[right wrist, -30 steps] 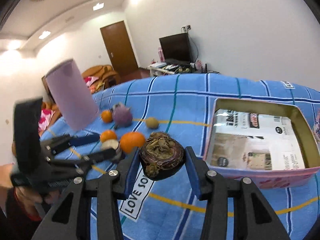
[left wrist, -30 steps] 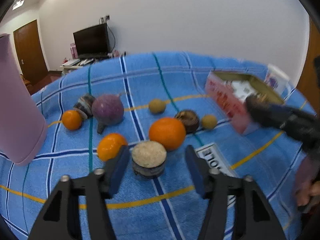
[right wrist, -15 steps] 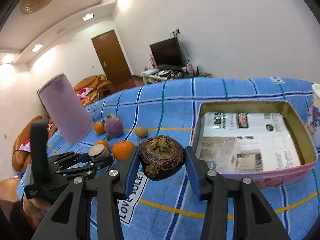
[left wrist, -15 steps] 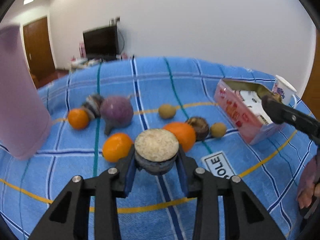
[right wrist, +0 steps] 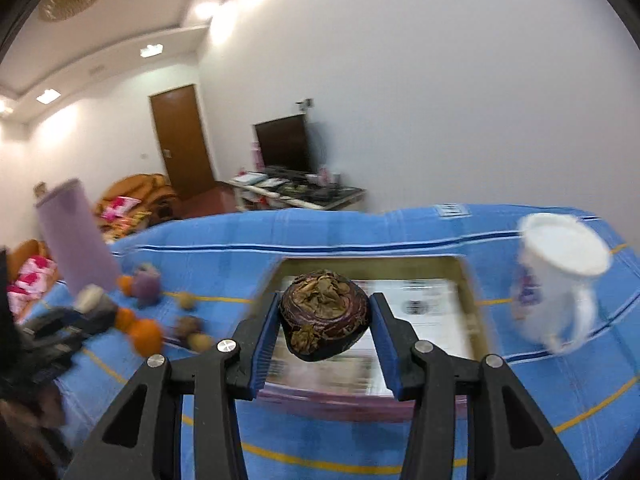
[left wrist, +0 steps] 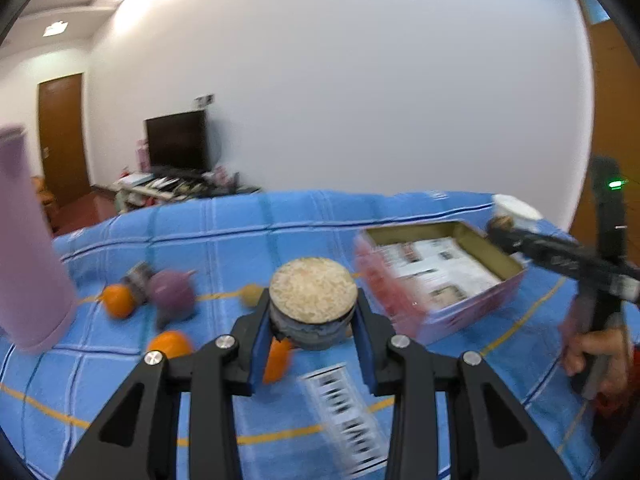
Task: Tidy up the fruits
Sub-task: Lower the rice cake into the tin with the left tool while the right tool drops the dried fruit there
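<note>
Surface: I am looking at a tabletop [left wrist: 224, 240] covered by a blue cloth with a woven look, crossed by dark blue, white and yellow lines.
Room: white walls are rising behind it, with a brown door [right wrist: 180, 140], a dark television [right wrist: 282, 142] on a cluttered low stand, and an orange sofa with pink cushions at the left of the right wrist view.
Box: I am seeing a shallow pink box [left wrist: 476, 308], rectangular, with printed paper lining its floor, lying on the cloth at the right of the left wrist view.
Left hand-held gripper [left wrist: 312, 316]: I am gripping a short round fruit piece [left wrist: 312, 292] with a dark skin and a pale, grainy flat top, clear of the cloth.
Right hand-held gripper [right wrist: 324, 320]: I am clenching a dark purple mangosteen [right wrist: 324, 316] with dried brown leaves on top, in front of the box.
Loose fruit: oranges [left wrist: 118, 300], a purple round fruit [left wrist: 172, 294] and a small tan fruit [left wrist: 250, 294] are lying together on the cloth, all blurred.
Other things: a smooth lilac cylinder [right wrist: 76, 236] is standing at the left; a glossy white mug [right wrist: 560, 280] with a handle is standing beside the box.
</note>
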`<state>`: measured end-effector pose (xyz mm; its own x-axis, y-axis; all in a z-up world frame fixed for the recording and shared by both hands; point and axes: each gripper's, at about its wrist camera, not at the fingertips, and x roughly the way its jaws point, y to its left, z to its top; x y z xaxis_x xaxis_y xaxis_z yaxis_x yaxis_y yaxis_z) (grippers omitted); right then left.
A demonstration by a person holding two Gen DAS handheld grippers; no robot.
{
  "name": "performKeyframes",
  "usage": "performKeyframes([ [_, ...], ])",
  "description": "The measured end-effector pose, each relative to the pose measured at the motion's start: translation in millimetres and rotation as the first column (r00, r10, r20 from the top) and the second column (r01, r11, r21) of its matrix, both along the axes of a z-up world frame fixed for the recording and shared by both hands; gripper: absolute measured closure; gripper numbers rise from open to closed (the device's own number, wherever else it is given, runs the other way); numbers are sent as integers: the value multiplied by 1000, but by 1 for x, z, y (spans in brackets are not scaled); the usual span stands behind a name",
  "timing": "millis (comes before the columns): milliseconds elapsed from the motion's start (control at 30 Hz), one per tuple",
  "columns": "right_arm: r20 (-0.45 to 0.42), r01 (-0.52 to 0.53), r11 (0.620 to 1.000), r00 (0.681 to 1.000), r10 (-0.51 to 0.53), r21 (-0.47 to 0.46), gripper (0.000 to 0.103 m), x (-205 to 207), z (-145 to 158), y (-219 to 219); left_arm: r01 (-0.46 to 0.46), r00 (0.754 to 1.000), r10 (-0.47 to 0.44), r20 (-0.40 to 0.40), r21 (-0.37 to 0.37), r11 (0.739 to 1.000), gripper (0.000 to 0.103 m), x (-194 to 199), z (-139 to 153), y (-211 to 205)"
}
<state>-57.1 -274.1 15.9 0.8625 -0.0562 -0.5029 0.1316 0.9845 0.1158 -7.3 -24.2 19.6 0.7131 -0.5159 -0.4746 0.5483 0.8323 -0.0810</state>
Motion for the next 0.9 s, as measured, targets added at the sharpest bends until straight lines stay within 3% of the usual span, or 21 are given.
performKeyframes([
  [100, -17, 27, 999, 1000, -27, 41, 56, 1, -3, -29, 58, 998, -58, 5, 5, 998, 65, -3, 8, -32],
  [233, -44, 36, 999, 998, -36, 13, 56, 3, -8, -46, 116, 993, -116, -15, 31, 993, 65, 2, 7, -82],
  [467, -90, 35, 999, 995, -34, 18, 56, 9, -15, -59, 146, 981, -140, -133, 34, 989, 65, 17, -14, -151],
  [700, -171, 5, 1000, 985, -6, -12, 56, 23, -29, -47, 137, 974, -123, -190, 61, 989, 65, 22, -33, -170],
  [900, -186, -2, 1000, 983, 0, -9, 56, 25, -32, -44, 131, 971, -112, -210, 79, 988, 65, 25, -38, -171],
])
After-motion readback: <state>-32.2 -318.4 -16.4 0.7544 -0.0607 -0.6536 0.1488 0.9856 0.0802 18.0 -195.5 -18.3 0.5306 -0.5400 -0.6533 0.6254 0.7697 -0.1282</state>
